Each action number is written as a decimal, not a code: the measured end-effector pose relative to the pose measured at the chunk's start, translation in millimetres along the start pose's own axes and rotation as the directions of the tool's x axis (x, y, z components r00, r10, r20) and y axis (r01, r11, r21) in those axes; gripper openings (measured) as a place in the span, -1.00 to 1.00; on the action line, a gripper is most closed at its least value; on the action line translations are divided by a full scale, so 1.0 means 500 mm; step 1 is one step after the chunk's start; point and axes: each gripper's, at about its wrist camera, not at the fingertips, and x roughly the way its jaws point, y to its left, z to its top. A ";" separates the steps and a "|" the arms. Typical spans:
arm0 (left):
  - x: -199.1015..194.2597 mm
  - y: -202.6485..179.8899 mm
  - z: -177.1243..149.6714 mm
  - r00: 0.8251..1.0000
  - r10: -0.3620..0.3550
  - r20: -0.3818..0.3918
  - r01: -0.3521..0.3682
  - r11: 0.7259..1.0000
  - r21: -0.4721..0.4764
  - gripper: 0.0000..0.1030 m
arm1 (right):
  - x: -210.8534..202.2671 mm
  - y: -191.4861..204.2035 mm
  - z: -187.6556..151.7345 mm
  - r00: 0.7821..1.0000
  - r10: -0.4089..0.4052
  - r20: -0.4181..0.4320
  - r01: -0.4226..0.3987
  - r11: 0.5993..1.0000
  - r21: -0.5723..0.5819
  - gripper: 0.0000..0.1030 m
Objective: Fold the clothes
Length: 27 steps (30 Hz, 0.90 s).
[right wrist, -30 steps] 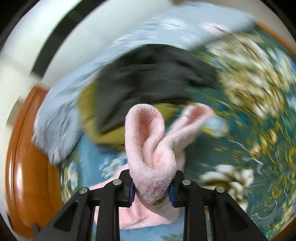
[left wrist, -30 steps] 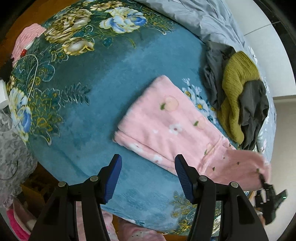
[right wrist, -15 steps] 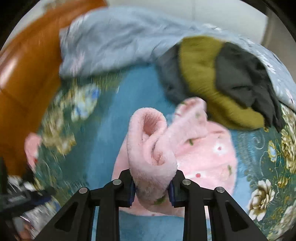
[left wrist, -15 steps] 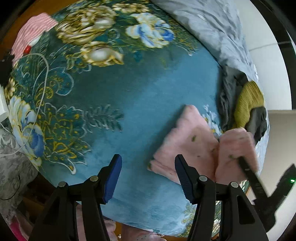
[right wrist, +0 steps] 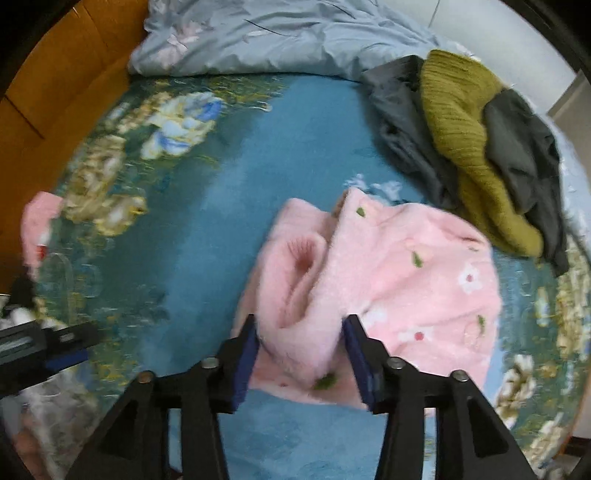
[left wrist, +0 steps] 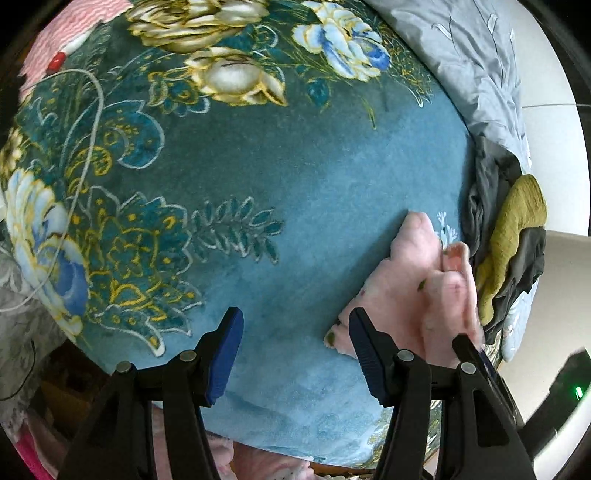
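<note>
Two sets of jaws over the bed. My right gripper [right wrist: 300, 350] has just been opening its jaws; a fold of the pink fleece garment [right wrist: 406, 280] sits between them, pads seemingly just brushing it. My left gripper [left wrist: 295, 354] hangs spread and empty above the teal floral blanket [left wrist: 295, 177], pink fleece just right. Farther off: olive sweater [right wrist: 465, 122], dark grey clothes [right wrist: 524, 147], grey duvet [right wrist: 277, 33].
</note>
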 end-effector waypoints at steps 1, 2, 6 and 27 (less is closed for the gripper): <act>0.007 -0.009 0.005 1.000 0.001 -0.006 -0.001 1.000 0.006 0.18 | -0.007 0.005 -0.003 1.000 0.027 0.004 -0.027 1.000 -0.012 0.08; 0.013 -0.020 0.009 1.000 0.001 -0.012 -0.001 1.000 0.013 0.18 | -0.013 0.008 -0.006 0.999 0.052 0.008 -0.052 0.999 -0.014 0.08; 0.037 -0.082 0.024 0.999 -0.047 -0.021 0.048 0.997 0.068 0.18 | -0.042 -0.058 -0.018 0.994 0.104 0.025 -0.105 0.990 0.095 0.09; 0.322 -0.434 0.056 0.953 -0.193 -0.232 0.259 0.918 0.301 0.33 | -0.058 -0.420 -0.141 0.990 -0.054 -0.132 0.102 0.912 0.396 0.09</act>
